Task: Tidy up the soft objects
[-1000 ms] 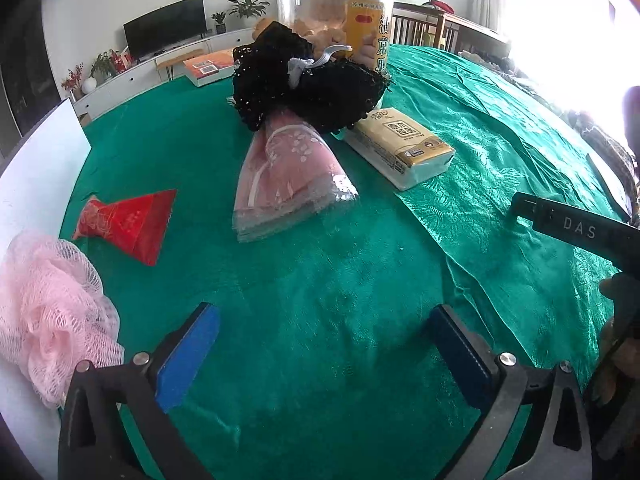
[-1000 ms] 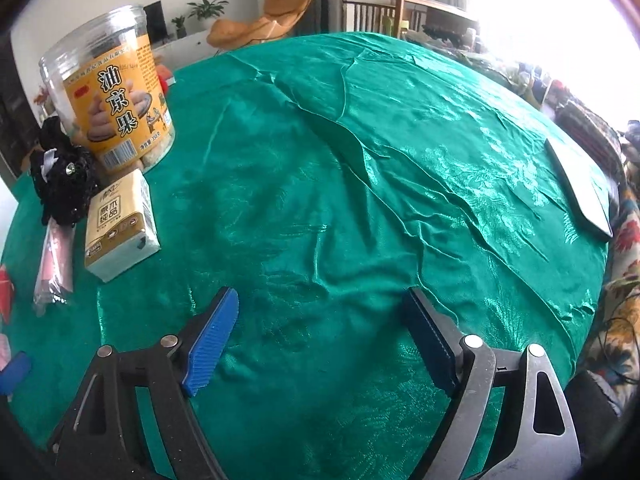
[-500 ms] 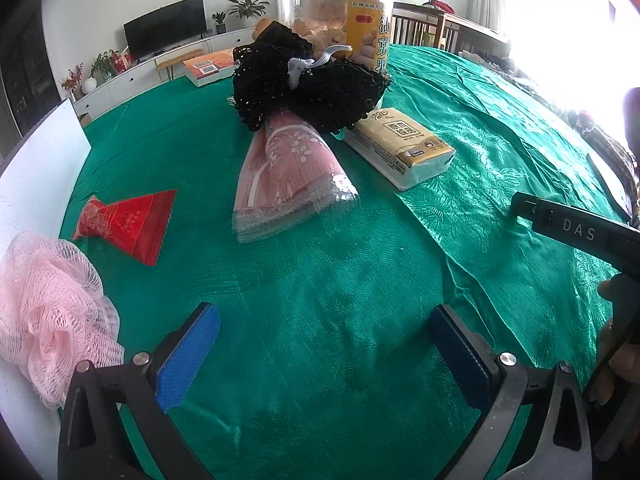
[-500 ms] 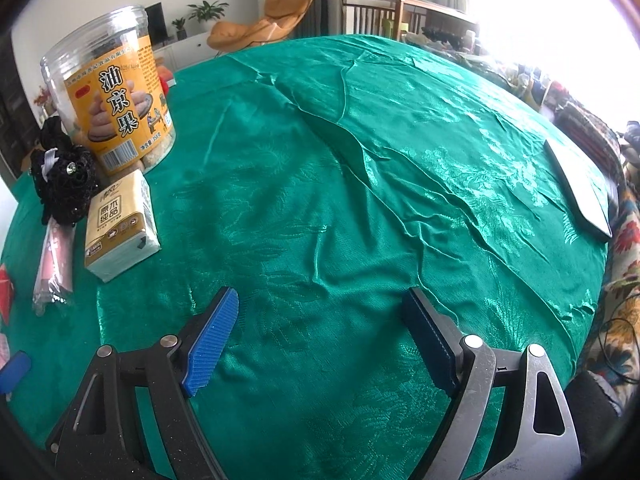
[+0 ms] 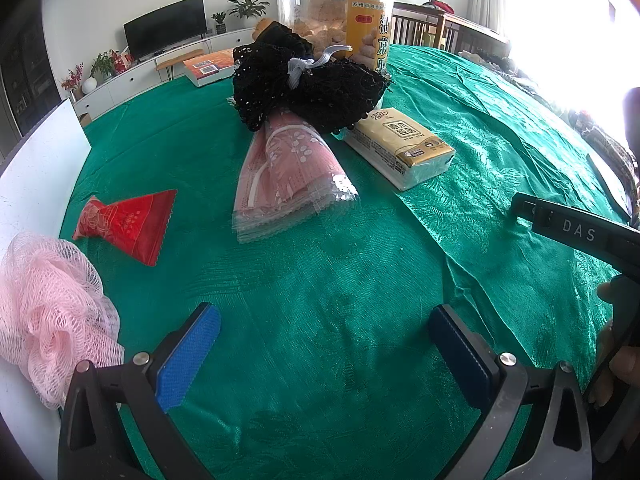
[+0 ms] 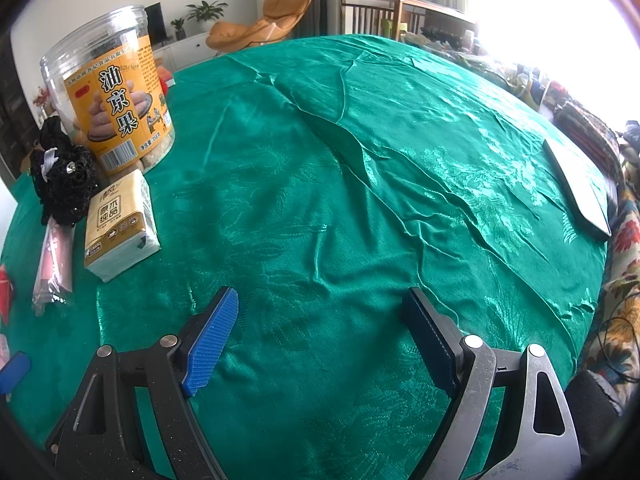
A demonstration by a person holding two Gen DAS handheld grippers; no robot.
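1. Nearest in the left wrist view: left gripper [image 5: 326, 354], fingers [image 5: 188, 358] spread wide with blue pads, nothing between them, above the green-clothed counter [image 5: 320, 280].
2. Nearest in the right wrist view: right gripper [image 6: 320, 338], fingers [image 6: 210, 340] likewise spread and empty, over a bare, wrinkled stretch of cloth, well apart from the tissue pack [image 6: 120, 226].
3. Left of the left gripper, at the counter's edge: pink mesh bath sponge [image 5: 48, 312], partly resting on a white board [image 5: 36, 168].
4. Farther in, well left of the tissue pack: red wrapped packet [image 5: 128, 222], lying flat.
5. Just left of the tissue pack: clear bag of pink patterned masks [image 5: 284, 182], flat on the cloth, its far end tucked under the black lace bundle [image 5: 308, 84].
6. Black lace bundle with a white tie, just behind the tissue pack and resting against the clear snack jar [image 5: 340, 12].
7. Snack jar with orange label, upright, behind the tissue pack; same jar also seen in the right wrist view [image 6: 112, 100].
8. Far right of the tissue pack, near the counter's edge: flat grey tablet-like slab [image 6: 576, 188].
9. Beyond the counter: television [image 5: 166, 36] on a low white cabinet.
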